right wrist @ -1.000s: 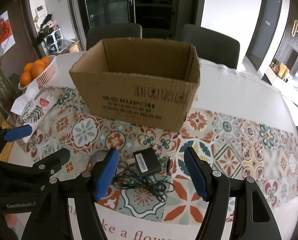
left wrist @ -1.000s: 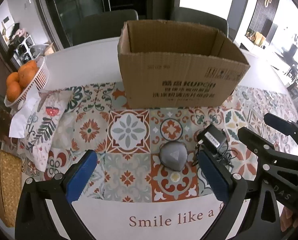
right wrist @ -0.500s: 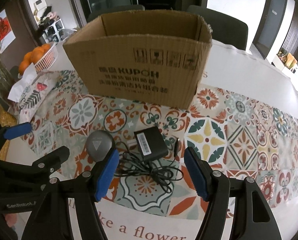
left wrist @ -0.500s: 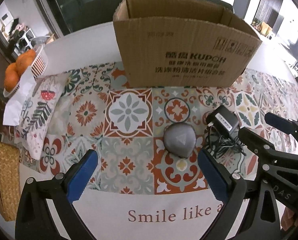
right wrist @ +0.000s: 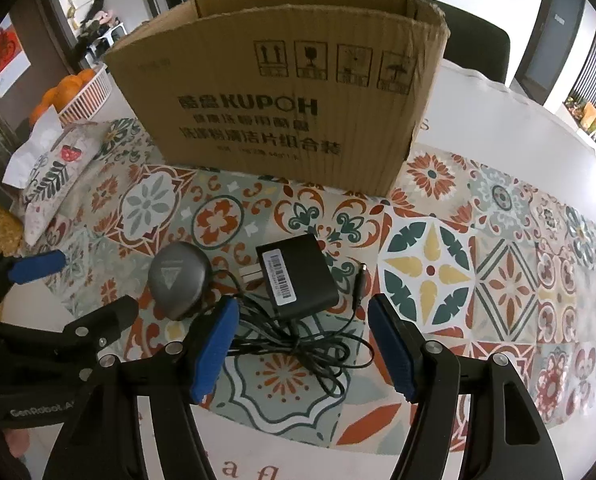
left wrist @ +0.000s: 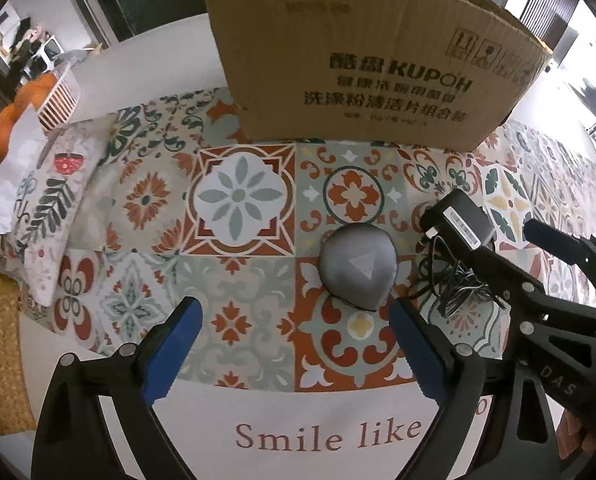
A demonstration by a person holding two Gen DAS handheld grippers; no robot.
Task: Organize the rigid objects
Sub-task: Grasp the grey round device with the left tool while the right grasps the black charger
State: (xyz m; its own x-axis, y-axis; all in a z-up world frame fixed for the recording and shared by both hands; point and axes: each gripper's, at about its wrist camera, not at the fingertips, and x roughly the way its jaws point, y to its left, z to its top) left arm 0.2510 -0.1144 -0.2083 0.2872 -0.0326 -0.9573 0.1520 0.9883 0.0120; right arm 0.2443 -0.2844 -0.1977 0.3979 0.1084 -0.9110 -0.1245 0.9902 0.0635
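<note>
grey rounded gadget (left wrist: 358, 266), perhaps a mouse; left gripper (left wrist: 294, 330) closing, right gripper (right wrist: 304, 344) apart, both empty.

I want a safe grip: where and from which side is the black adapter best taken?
Probably across the adapter's two long flat sides, from above, with the open right gripper. It lies flat, and its loose cable sits nearer, so avoid that.

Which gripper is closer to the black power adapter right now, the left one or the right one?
Right. The right gripper hovers open over the black power adapter and its cord. The left gripper, its jaws closing on nothing, sits beside it, nearer the grey round device.
</note>
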